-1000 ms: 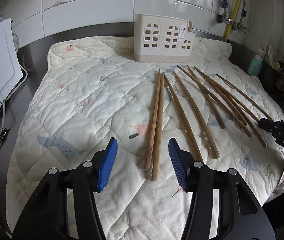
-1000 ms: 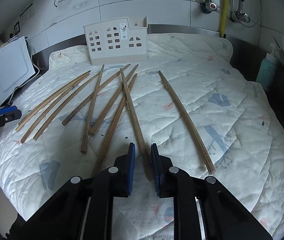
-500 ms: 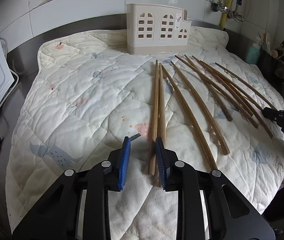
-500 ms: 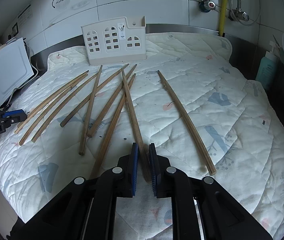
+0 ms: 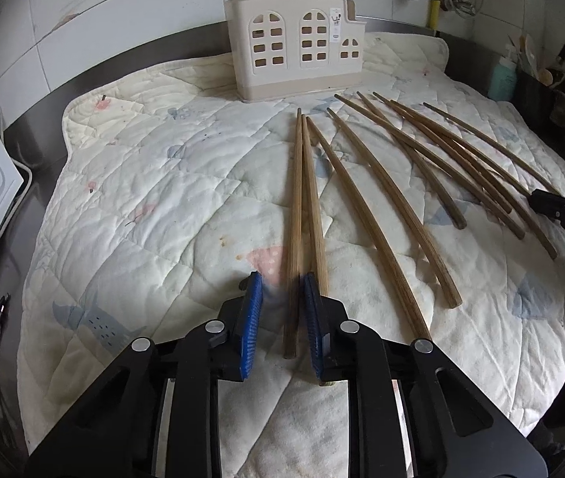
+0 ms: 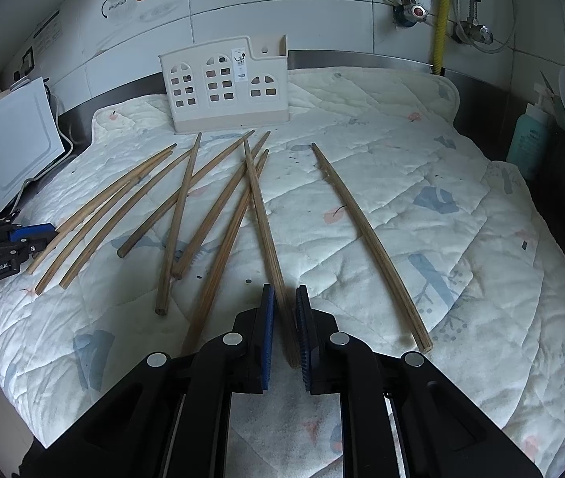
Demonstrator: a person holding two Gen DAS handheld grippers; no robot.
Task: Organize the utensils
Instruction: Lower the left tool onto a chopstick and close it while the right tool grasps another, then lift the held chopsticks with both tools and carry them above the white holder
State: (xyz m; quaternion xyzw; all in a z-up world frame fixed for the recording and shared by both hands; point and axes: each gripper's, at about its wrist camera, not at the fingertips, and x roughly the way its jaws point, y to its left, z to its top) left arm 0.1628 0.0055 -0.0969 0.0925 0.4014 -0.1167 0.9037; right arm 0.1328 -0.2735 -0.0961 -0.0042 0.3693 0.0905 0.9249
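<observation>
Left claw [image 5: 280,310] has its blue pads [image 5: 251,320] either side of the near end of one wooden chopstick [image 5: 295,215]. There's visible gap around the stick and that spot is blurry, so I honestly can't tell if it's gripping yet. A second chopstick [image 5: 315,207] lies just beside it, outside the right pad.

Right claw [image 6: 284,330] is narrowed down around the near end of another chopstick [image 6: 262,231]. The pads [image 6: 268,334] look close to it, but whether they actually touch, can't tell either.

All the chopsticks lie flat on a quilted mat [image 6: 461,239], thin tips pointing at the cream utensil holder [image 6: 224,85] with the little arched windows, which stands upright at the far edge of the mat against the tiled wall. In the right wrist view, most sticks fan out in front of the holder and to its left, some crossing. One lone chopstick [image 6: 370,239] sits apart, in front and to its right.
</observation>
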